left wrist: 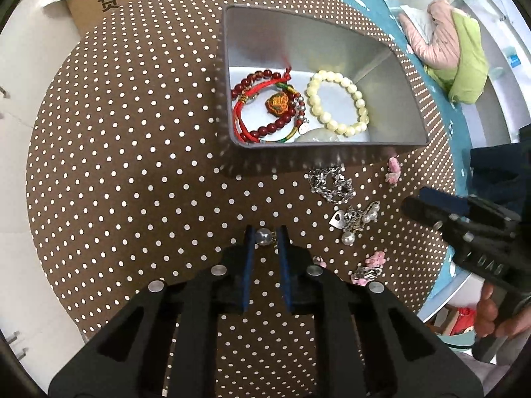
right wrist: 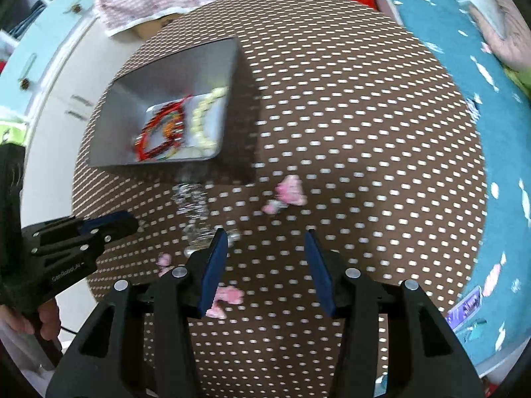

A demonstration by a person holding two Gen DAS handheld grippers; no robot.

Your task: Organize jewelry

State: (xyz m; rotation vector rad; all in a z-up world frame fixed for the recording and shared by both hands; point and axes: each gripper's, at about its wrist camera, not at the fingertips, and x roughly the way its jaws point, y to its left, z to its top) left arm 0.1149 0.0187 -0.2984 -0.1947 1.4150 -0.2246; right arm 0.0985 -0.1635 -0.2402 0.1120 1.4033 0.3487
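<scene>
Left wrist view: the left gripper [left wrist: 265, 236] has its fingers clenched on a pearl bead earring [left wrist: 264, 235] on the polka-dot counter [left wrist: 132, 165]; the grey box [left wrist: 391, 144] lies beyond, far and right.

Right wrist view: the right gripper [right wrist: 267, 242] hangs with fingers released and empty, a pink charm [right wrist: 227, 295] just left of its left finger, the box far left.

My right wrist view is motion-smeared: the tin's bracelets [right wrist: 166, 132] are just red and cream streaks, the silver chain [right wrist: 190, 199] at the tin's 6 o'clock unreadable. My left finger [right wrist: 212, 272] hides part of a pink charm [right wrist: 225, 298]. In the left view, the tin's near wall [left wrist: 328, 148] cuts off a pale stone [left wrist: 317, 135].
</scene>
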